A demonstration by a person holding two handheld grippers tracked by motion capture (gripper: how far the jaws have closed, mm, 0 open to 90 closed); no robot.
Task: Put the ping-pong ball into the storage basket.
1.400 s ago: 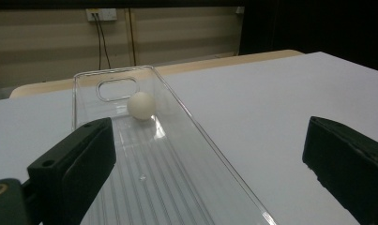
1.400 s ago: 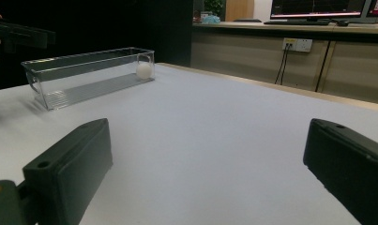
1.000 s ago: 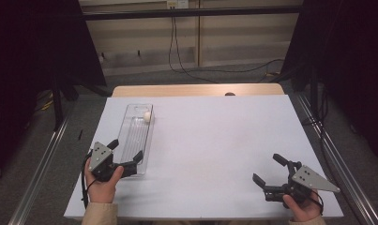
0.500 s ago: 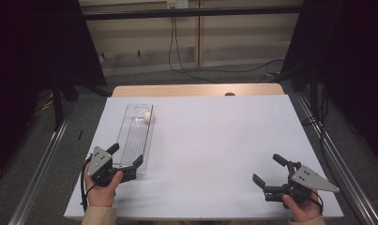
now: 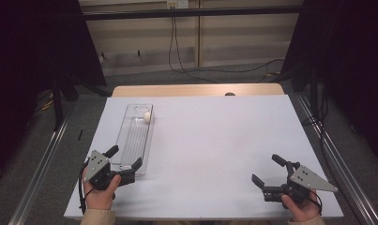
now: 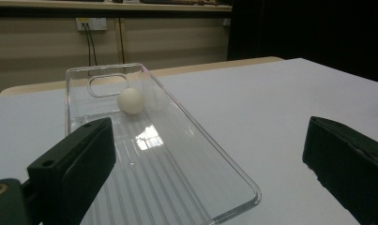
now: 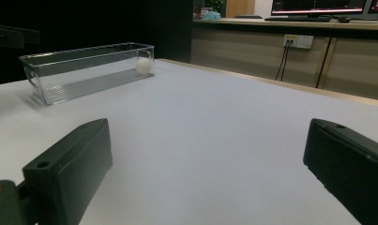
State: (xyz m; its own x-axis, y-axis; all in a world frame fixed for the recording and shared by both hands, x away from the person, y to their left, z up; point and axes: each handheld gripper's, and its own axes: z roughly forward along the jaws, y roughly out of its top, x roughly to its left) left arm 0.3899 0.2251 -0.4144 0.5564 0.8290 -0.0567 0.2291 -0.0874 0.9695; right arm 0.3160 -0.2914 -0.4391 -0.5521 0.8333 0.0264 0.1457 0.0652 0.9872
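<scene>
1. Clear plastic tray (image 5: 136, 136) lies on my white desk (image 5: 215, 140), long axis running away from me; no readable writing on it.
2. White ball (image 5: 147, 116) sits at its far end.
3. My left tongs (image 5: 125, 164) gape at the tray's near end.
4. My right tongs (image 5: 267, 172) gape over bare desk.

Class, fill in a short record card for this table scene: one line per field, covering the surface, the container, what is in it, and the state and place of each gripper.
surface: white table
container: clear plastic bin, long and narrow, on the table's left part
contents: one white ball at the bin's far end
left gripper: open, jaws either side of the bin's near end, not closed on it
right gripper: open, empty, over the table's near right part, apart from the bin
</scene>
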